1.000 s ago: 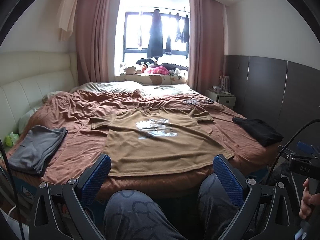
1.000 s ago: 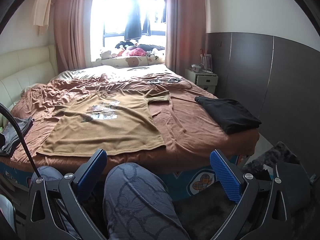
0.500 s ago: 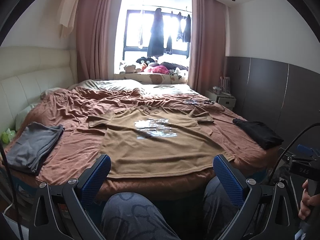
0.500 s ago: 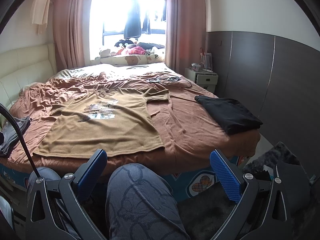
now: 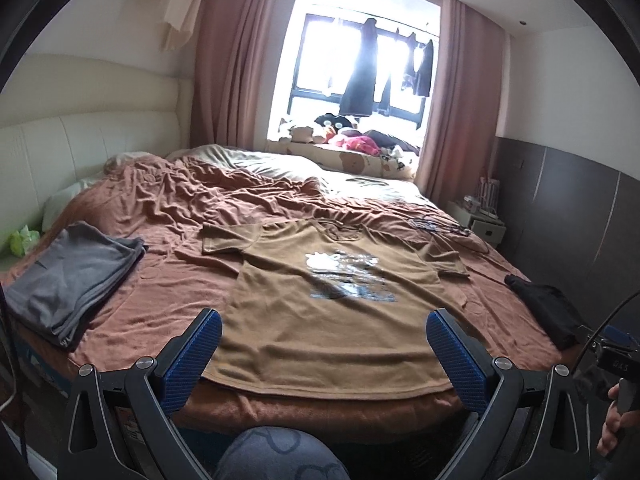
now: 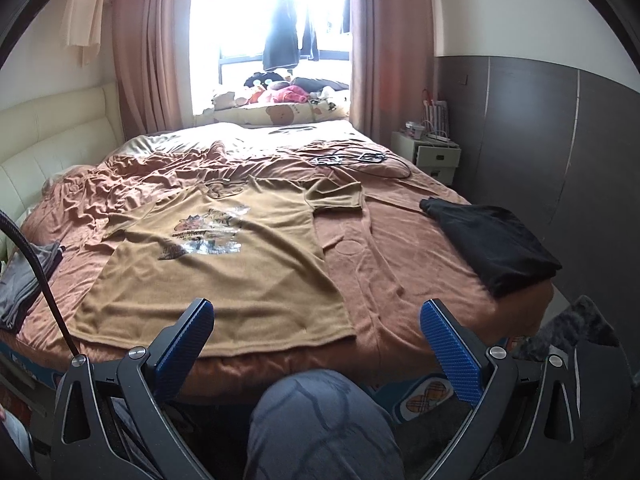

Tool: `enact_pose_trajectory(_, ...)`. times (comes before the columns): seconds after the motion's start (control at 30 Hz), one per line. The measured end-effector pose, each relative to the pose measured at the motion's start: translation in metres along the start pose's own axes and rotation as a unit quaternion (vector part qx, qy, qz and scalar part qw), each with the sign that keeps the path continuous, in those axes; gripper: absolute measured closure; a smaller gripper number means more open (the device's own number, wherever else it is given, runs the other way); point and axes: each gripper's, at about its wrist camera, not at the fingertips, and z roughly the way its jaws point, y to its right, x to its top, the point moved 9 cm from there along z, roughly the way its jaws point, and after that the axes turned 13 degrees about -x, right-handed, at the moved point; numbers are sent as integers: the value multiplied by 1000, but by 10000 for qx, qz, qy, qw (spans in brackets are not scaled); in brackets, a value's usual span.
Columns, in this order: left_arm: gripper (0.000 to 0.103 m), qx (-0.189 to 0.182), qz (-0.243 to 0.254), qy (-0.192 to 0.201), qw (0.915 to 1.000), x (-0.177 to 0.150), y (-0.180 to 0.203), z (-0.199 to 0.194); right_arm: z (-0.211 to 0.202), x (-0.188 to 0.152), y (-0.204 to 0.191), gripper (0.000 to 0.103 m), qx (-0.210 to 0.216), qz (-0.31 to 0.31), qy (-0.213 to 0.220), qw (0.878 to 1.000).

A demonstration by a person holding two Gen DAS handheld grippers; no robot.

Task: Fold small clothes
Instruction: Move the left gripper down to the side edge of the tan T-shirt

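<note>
Tan T-shirt point(image 5: 336, 312) lies flat, print side up, on the brown bedspread point(image 5: 160, 304), hem at the near bed edge. Left gripper point(image 5: 325, 354) hangs just short of that hem, jaws spread wide, holding nothing. Right gripper point(image 6: 316, 344) likewise wide apart and empty, off the shirt's near right corner. Folded grey garment point(image 5: 68, 276) sits left of the shirt; folded black garment point(image 6: 492, 240) right of it, both well apart from it.

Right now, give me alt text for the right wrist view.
A tan T-shirt lies flat, print up, on a brown bed, with the open right gripper held just short of its hem. Folded black clothes sit to the right.
</note>
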Motion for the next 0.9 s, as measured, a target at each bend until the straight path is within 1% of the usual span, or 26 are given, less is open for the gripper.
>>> enact_pose_trajectory(0.07,0,156,-75,-52,9998,4,-12,8,13,5,-3,0,64,-30,-46,10000)
enact_pose_trajectory(0.13,0,227,-137,-112,9996,8,-23,16,25,12,-11,0,153,-69,-68,9998)
enact_pose_trajectory(0.27,0,573,-82,-291,9979,15,-46,35,50,27,-20,0,259,-142,-99,9995)
enact_pose_trajectory(0.4,0,508,-181,-472,9974,21,-62,54,73,38,-32,0,397,-167,-166,9989)
enact_pose_trajectory(0.5,0,741,-145,-582,9954,27,-76,67,93,46,-46,0,551,-247,-276,9978)
enact_pose_trajectory(0.63,0,823,-337,-647,9939,33,-95,81,119,61,-67,0,710,-431,-317,9960)
enact_pose_trajectory(0.9,0,1129,-654,-758,9885,43,-143,108,164,82,-114,0,1008,-875,-320,9905)
